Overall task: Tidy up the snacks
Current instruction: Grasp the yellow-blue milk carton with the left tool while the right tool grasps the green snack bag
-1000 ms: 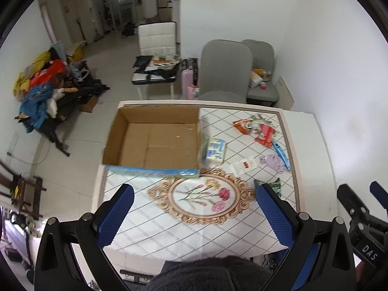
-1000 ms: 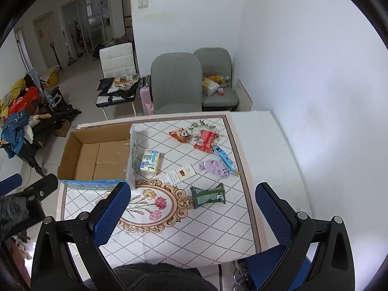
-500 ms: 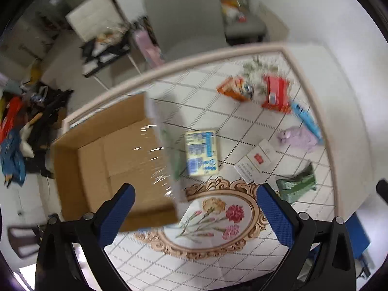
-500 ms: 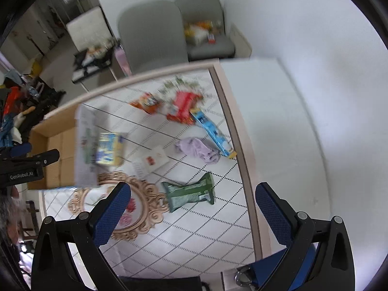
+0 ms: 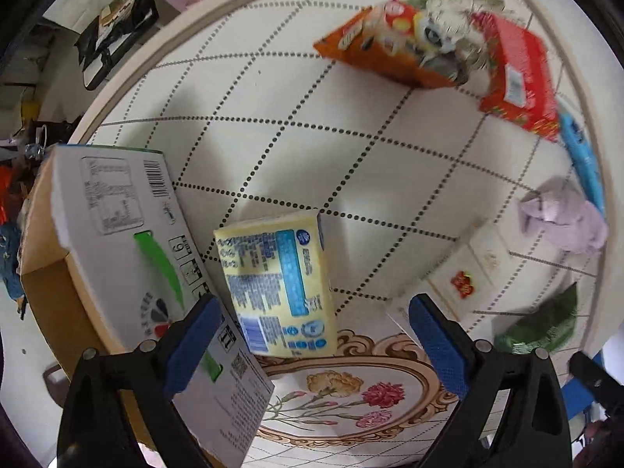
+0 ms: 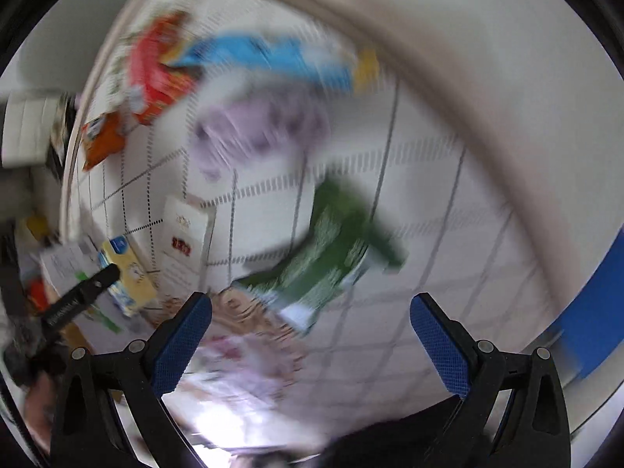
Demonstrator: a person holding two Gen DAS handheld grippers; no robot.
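The left hand-held gripper (image 5: 312,323) hangs with its jaws wide apart and nothing between them, directly over the yellow snack pack (image 5: 279,286) lying on the desk (image 5: 351,148). Just to its left stands the cardboard box (image 5: 128,257), one printed flap leaning toward the pack. The right hand-held gripper (image 6: 311,321) is also spread wide and empty above a green snack bag (image 6: 335,249); that view is heavily blurred, so the bag's exact lie is unclear. Ahead of it sit purple (image 6: 257,128), blue (image 6: 269,58) and red (image 6: 156,74) packets.
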